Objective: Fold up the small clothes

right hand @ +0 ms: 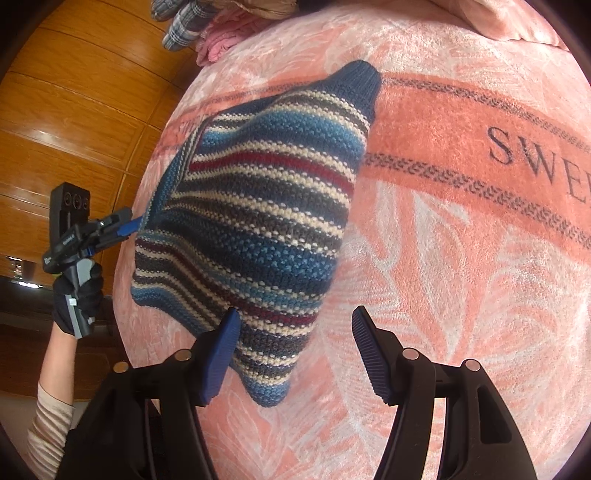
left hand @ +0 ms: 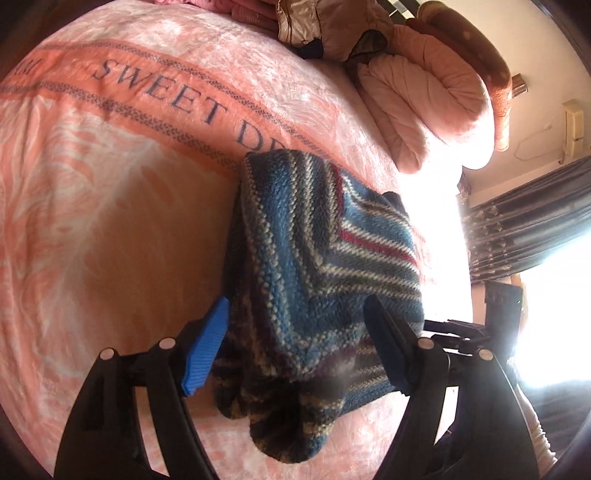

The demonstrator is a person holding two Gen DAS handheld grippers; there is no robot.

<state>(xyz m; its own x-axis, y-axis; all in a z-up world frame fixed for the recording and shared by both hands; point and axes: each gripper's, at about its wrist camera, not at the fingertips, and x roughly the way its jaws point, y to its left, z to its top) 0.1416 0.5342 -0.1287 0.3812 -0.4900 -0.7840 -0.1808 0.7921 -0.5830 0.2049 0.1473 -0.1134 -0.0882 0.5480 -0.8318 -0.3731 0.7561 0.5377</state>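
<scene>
Our left gripper [left hand: 295,306] has its fingers standing wide, and the striped knit sweater [left hand: 314,240] fills the whole gap between them, bunched and spilling below the fingertips. We cannot tell whether the pads actually press it or whether it only lies against them. Our right gripper [right hand: 295,317] has its fingers well apart with nothing clamped. One corner of the sweater droops into the gap, touching the left-hand finger and clear of the right-hand one. The rest of the garment spreads out ahead of those fingertips over the pink blanket [right hand: 461,277].

The risk we see is in the grasp. If the right fingers close where they are, they would likely catch only that drooping corner or a single knit layer, and the fold would drag skewed. If the left side's hold is loose, the heavy knit could slide out and slump into a heap. Loose stitches may also snag on the ribbed pads.

The sleeves and neckline are not distinguishable, so we cannot say which edge is which. The underside of the sweater is hidden, glare washes out the area beyond the left gripper's right-hand finger, and the far clothes pile [left hand: 332,26] is cut off
</scene>
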